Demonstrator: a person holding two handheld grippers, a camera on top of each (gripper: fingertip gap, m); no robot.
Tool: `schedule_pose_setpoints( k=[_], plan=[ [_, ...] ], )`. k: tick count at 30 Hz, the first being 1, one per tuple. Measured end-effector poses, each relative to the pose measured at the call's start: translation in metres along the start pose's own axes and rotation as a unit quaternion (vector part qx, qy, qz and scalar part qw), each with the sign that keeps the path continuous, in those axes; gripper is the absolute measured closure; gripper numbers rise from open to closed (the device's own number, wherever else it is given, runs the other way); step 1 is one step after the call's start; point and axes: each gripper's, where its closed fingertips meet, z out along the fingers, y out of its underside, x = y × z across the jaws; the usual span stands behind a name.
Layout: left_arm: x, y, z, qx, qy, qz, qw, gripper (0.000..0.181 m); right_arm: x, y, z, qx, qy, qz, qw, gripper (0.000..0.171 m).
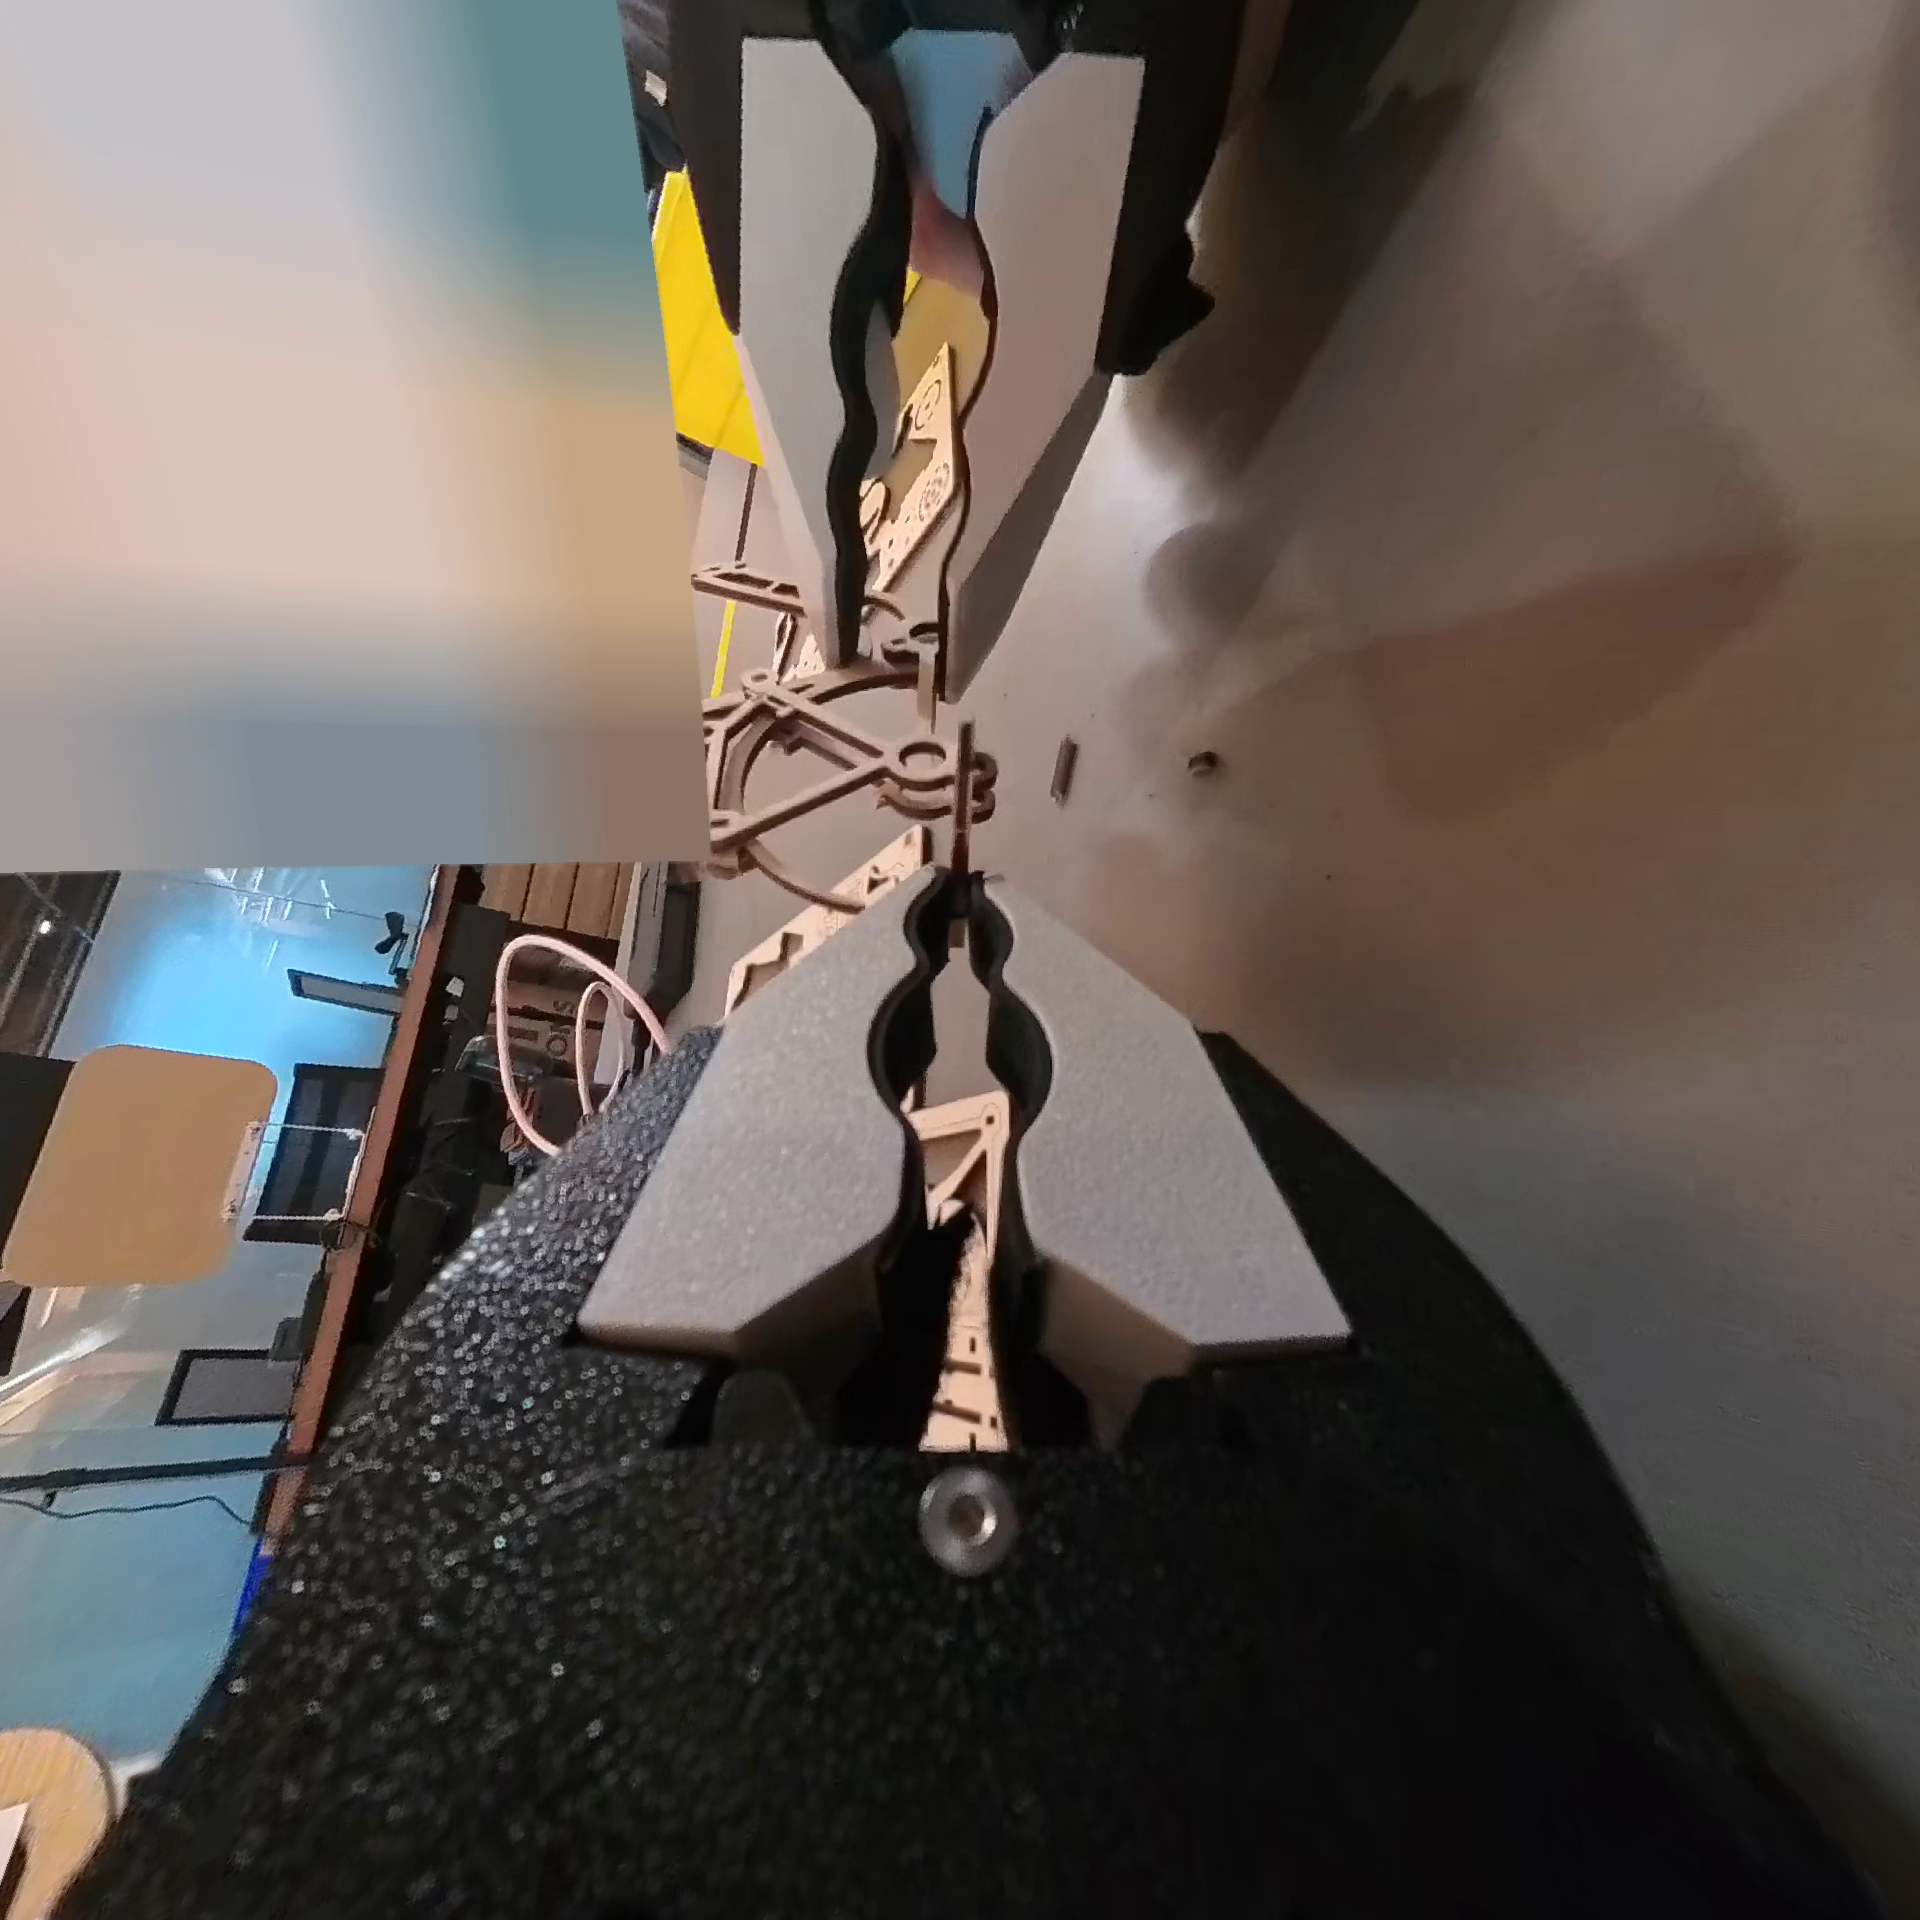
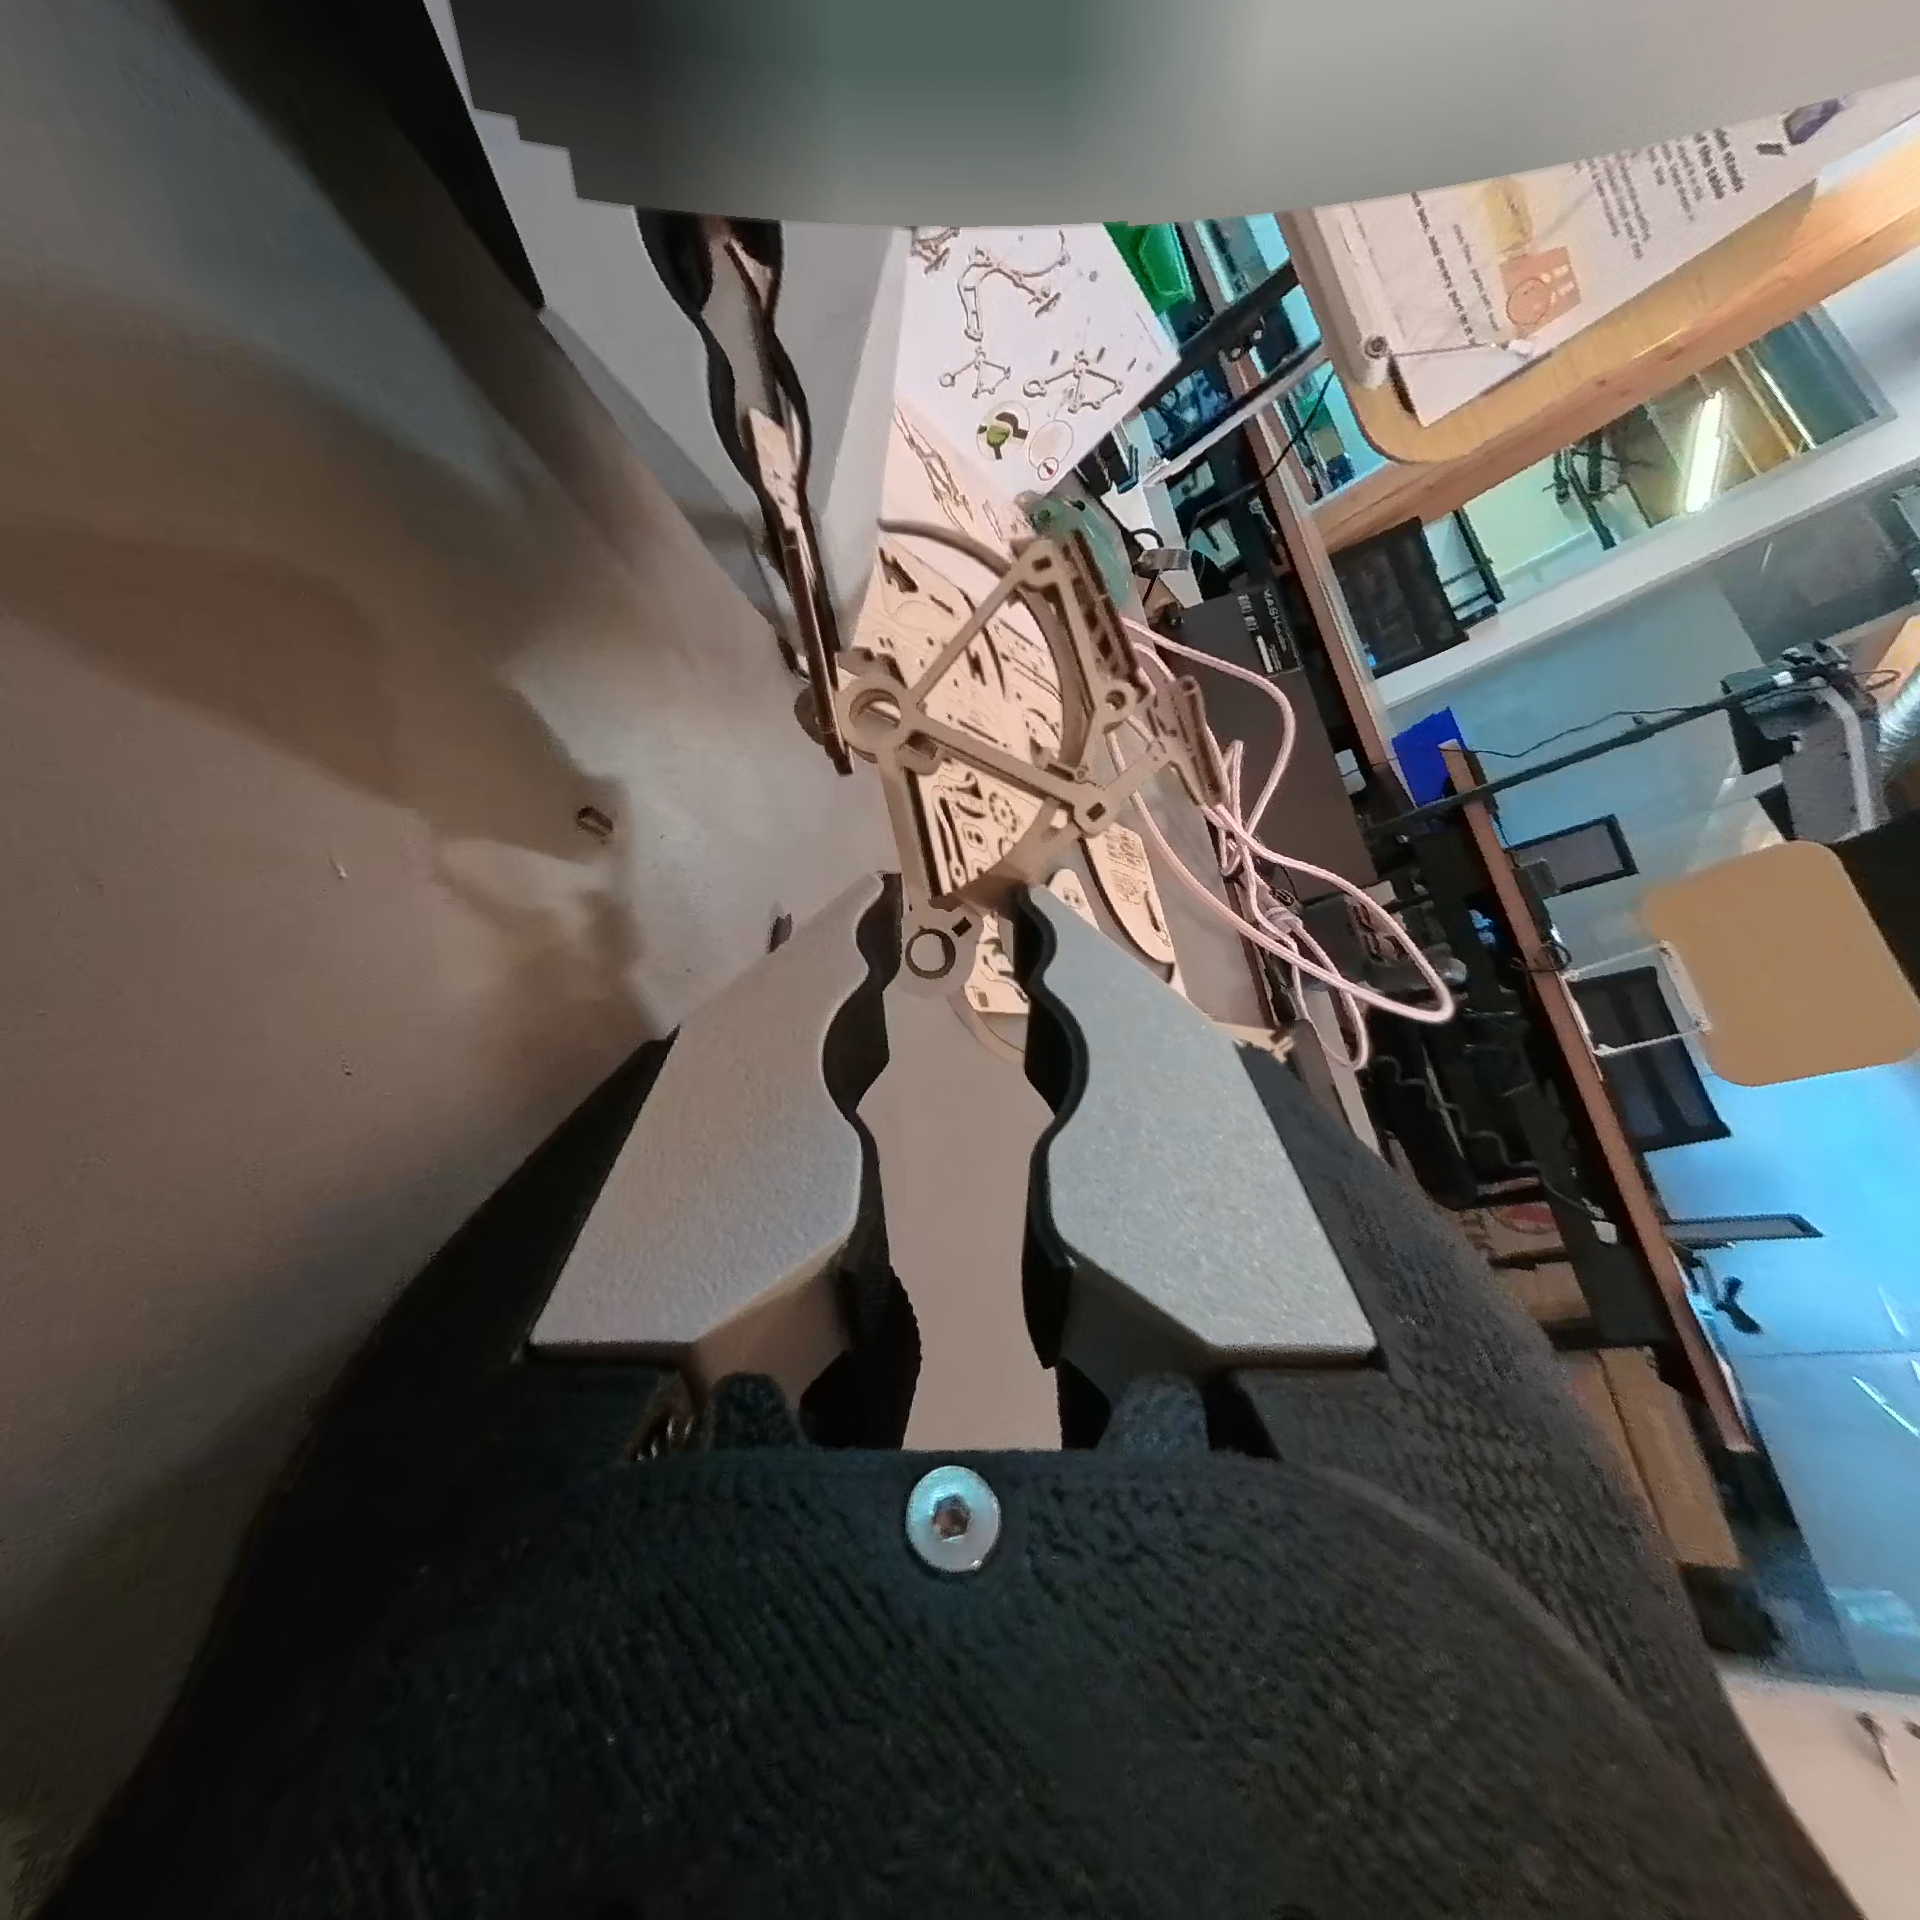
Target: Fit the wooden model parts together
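Wooden and thin, a flat strip (image 1: 964,821) is pinched edge-on between the nearly closed fingers of the left gripper (image 1: 961,883), so the left wrist view shows only its narrow edge. The right wrist view shows the strip's (image 2: 805,582) face, with its end against the round hub of the wooden frame (image 2: 997,727). The right gripper (image 2: 951,904) holds this frame at its lower ring; its fingers stand narrow around the wood, and the contact itself is partly hidden. In the left wrist view the frame (image 1: 810,769) is half covered by the right gripper (image 1: 899,665). Behind lie wooden sheets (image 2: 935,613) on a pale table (image 1: 1351,727), and a pink cable (image 2: 1278,894) hangs beside.
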Motion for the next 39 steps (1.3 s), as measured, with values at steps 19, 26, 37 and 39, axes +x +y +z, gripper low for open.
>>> schedule_pose_setpoints(
  k=[19,26,37,39],
  plan=[
    [0.007,0.000,0.003,-0.012,0.009,0.025,1.000,0.181,-0.006,0.011,0.007,-0.056,-0.002,-0.011,0.998,0.152],
    [0.008,-0.002,0.003,-0.007,0.005,0.037,0.999,0.181,-0.008,0.014,0.008,-0.060,-0.007,-0.009,0.998,0.152],
    [0.010,-0.004,0.003,-0.007,0.007,0.047,0.999,0.181,-0.009,0.013,0.008,-0.057,-0.009,-0.016,0.998,0.153],
    [0.010,-0.004,0.003,-0.007,0.008,0.044,0.999,0.181,-0.009,0.013,0.008,-0.055,-0.011,-0.012,0.998,0.152]
  ],
)
